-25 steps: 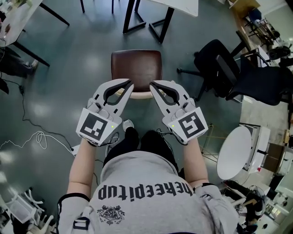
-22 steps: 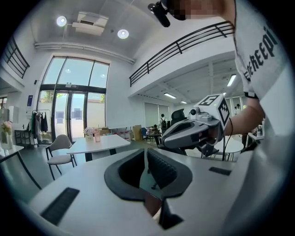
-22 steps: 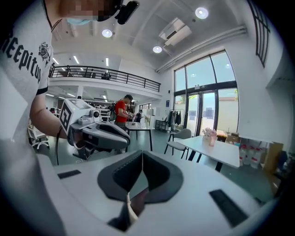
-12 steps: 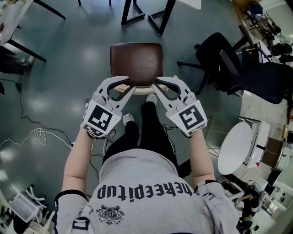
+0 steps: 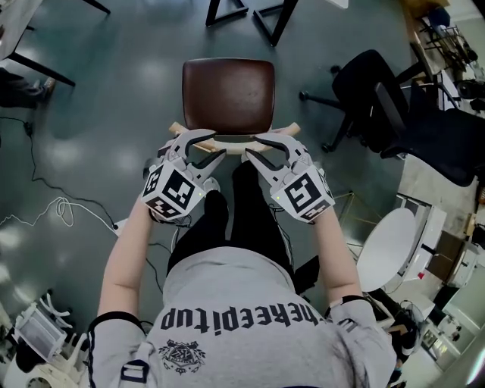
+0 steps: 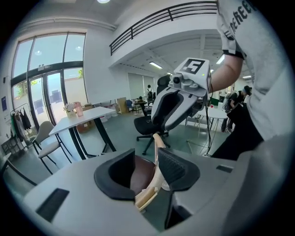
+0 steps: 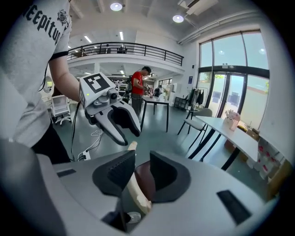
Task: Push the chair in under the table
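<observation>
Behind chair (image 5: 227, 95), left tool (image 5: 218, 145), right tool (image 5: 252, 148), jaws just opening astride backrest (image 6: 157, 147), table (image 5: 274, 19) cropped

Chair (image 5: 227, 95): upright on the floor, seen from above in head view; seat dark brown, glossy, squarish with rounded corners; backrest (image 5: 232, 145) a pale wooden rail, bowed, on the side nearest the person, its ends reaching out past the seat on either side; same rail shows close up in both gripper views, pale and curved, brown seat behind it.

Table (image 5: 274, 17): beyond the chair's far edge; only black angled legs show at the top of head view; left gripper view gives a white top on black legs; chair well apart from table, seat fully out from under it, grey-green floor between.
</observation>
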A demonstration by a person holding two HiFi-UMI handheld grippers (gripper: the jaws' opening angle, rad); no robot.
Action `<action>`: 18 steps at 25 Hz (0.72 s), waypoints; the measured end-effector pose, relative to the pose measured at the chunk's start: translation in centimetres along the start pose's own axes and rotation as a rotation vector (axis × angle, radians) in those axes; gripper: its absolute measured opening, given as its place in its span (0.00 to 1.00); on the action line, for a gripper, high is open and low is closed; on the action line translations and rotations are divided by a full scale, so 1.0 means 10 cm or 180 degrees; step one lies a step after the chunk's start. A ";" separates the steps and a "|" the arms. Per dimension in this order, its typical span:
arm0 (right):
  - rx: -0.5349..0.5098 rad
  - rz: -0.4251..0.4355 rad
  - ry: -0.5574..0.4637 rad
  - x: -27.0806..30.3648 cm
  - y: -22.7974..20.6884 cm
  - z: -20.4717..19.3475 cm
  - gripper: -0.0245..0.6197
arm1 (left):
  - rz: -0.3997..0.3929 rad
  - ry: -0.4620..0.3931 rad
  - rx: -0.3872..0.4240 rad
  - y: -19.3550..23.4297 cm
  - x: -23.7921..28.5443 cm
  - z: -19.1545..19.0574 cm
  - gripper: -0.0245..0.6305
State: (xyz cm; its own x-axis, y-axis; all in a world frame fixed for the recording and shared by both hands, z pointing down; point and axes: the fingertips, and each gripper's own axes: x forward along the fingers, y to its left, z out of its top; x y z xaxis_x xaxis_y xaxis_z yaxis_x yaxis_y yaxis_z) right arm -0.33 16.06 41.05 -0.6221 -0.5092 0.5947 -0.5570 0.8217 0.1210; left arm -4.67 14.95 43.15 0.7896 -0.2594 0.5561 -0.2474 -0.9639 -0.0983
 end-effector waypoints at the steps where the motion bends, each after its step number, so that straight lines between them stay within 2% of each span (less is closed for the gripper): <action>1: -0.0023 0.0047 0.0044 0.03 0.00 -0.05 0.21 | -0.0023 0.0043 0.0011 -0.01 0.05 -0.04 0.29; 11: -0.0281 0.0466 0.0462 0.27 0.08 -0.54 0.29 | -0.0242 0.0560 0.0265 -0.08 0.34 -0.51 0.31; 18: -0.0422 0.0666 0.0670 0.41 0.14 -0.85 0.33 | -0.0336 0.0814 0.0413 -0.14 0.47 -0.79 0.32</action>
State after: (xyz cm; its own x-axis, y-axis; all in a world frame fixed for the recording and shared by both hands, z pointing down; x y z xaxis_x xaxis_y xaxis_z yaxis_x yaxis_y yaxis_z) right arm 0.96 17.31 50.43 -0.5802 -0.2730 0.7673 -0.3438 0.9362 0.0731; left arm -5.03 15.57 52.41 0.6362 -0.1496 0.7569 -0.0847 -0.9886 -0.1242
